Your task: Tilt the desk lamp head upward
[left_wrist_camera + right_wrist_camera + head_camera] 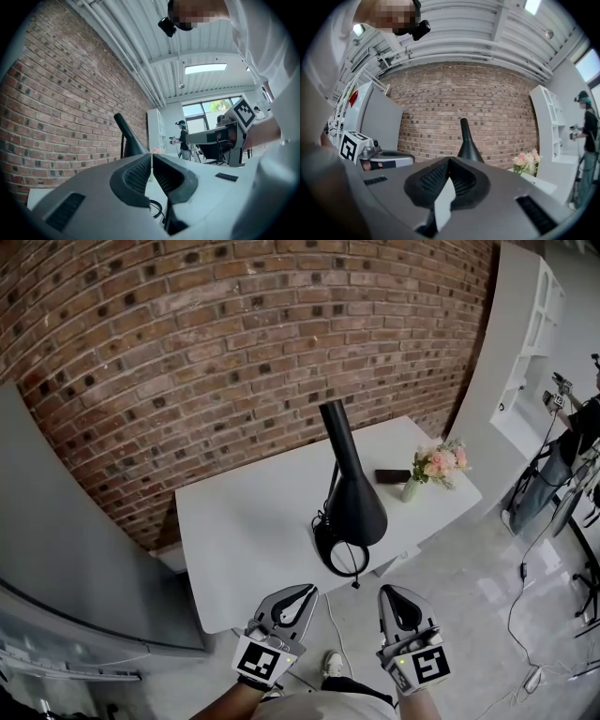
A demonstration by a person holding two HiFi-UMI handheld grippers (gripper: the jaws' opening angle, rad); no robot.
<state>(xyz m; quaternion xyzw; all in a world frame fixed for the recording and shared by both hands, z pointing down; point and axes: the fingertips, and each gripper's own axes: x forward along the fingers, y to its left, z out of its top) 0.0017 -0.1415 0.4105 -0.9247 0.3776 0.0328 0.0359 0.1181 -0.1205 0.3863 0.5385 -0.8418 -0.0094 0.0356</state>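
Black and cone-shaped, the desk lamp point(354, 502) stands near the front edge of the white worktop point(244, 531), which is pushed against a brick wall point(234, 334). Its narrow end rises toward the wall and its wide end slopes down toward the person. The head therefore looks lowered, and the tilt the task asks for appears not yet begun.

The left tongs point(307, 591) and right tongs point(387, 591) hang low in front of the person's body, well short of the worktop and apart from the lamp. Each gripper view shows its ribbed pads clenched tip to tip with nothing between them. This reads as a resting carry before the approach, since neither points at a part of the lamp that could be gripped.

A small vase of pink flowers point(439, 463) and a dark flat object point(392, 476) sit toward the worktop's right end. Both are clear of the lamp's likely swing.

From the head view, the ring below the cone could be the shade's mouth or a round base. The hinge is not visible, and a thin stem and cord are only partly made out. In both gripper views the tongs' own housing hides the lamp's lower half.
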